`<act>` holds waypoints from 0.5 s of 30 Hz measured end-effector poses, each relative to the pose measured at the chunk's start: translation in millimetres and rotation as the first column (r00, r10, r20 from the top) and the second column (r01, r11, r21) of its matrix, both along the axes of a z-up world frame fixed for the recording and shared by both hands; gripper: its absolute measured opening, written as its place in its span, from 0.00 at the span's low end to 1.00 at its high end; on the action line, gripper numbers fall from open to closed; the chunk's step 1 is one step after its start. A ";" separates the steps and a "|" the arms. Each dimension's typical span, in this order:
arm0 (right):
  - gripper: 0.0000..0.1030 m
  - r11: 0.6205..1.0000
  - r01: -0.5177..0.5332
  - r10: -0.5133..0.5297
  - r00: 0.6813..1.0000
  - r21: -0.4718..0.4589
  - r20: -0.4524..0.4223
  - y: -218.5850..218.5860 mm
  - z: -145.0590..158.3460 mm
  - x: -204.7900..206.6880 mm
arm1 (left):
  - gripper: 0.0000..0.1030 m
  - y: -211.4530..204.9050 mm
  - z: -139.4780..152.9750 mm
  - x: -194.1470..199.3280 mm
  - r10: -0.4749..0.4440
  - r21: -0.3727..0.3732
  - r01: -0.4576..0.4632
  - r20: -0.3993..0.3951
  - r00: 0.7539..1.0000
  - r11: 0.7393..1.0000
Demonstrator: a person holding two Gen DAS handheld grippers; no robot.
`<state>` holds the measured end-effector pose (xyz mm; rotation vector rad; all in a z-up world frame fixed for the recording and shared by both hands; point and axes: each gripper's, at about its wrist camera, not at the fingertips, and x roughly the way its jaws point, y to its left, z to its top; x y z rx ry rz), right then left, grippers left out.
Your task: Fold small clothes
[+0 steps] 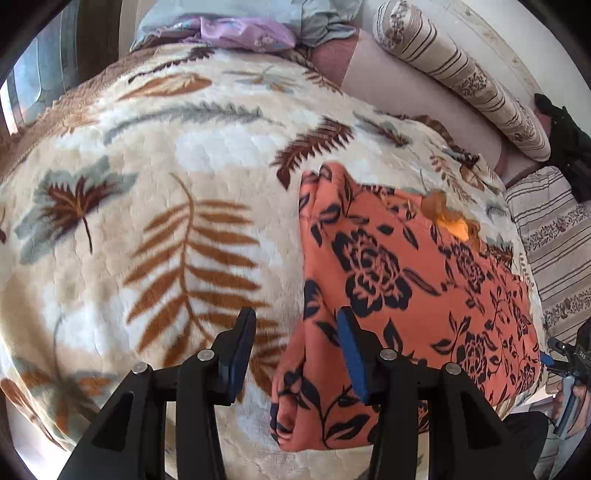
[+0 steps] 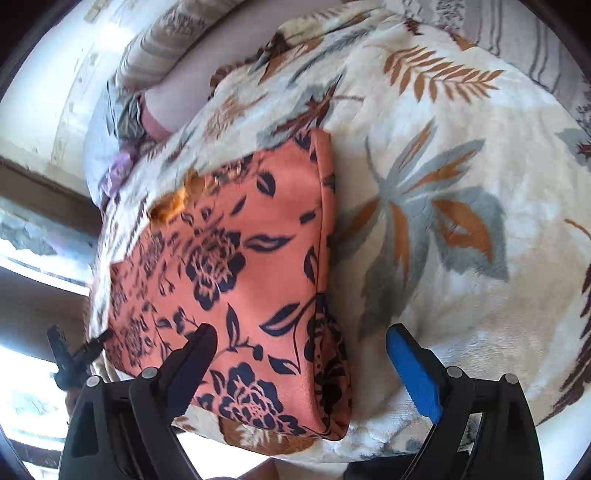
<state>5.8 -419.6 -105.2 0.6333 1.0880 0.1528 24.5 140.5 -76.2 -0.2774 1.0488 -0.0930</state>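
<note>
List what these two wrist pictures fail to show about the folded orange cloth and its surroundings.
- Cloth underside and inner layers: hidden by its own top layer, both views.
- Its near edge, left view: partly covered by the left claw.
- Orange patch at its far edge: blurred in the right view; unclear what it is.
- Pile beyond the blanket: cut off by the frame edge, left view.
- Right claw: open; contact unclear.
</note>
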 end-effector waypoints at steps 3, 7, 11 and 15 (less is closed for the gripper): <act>0.92 0.999 0.050 -0.050 0.999 -0.002 0.001 -12.7 2.3 10.9 | 0.45 -5.9 5.7 21.5 -0.033 0.017 0.032 0.017 0.999 0.999; 0.91 0.998 0.058 -0.056 0.997 -0.037 0.057 -10.8 1.6 28.5 | 0.45 -22.6 -3.0 48.6 -0.098 0.066 0.097 0.014 0.995 0.993; 0.91 0.993 0.061 -0.052 0.995 -0.096 0.088 -3.7 0.9 56.7 | 0.45 -31.6 -11.9 73.7 -0.126 0.079 0.125 0.006 0.992 0.989; 0.83 0.984 0.061 -0.046 0.995 -0.169 0.091 -0.7 -5.1 80.4 | 0.45 -38.6 -18.4 90.4 -0.137 0.109 0.135 0.006 0.991 0.985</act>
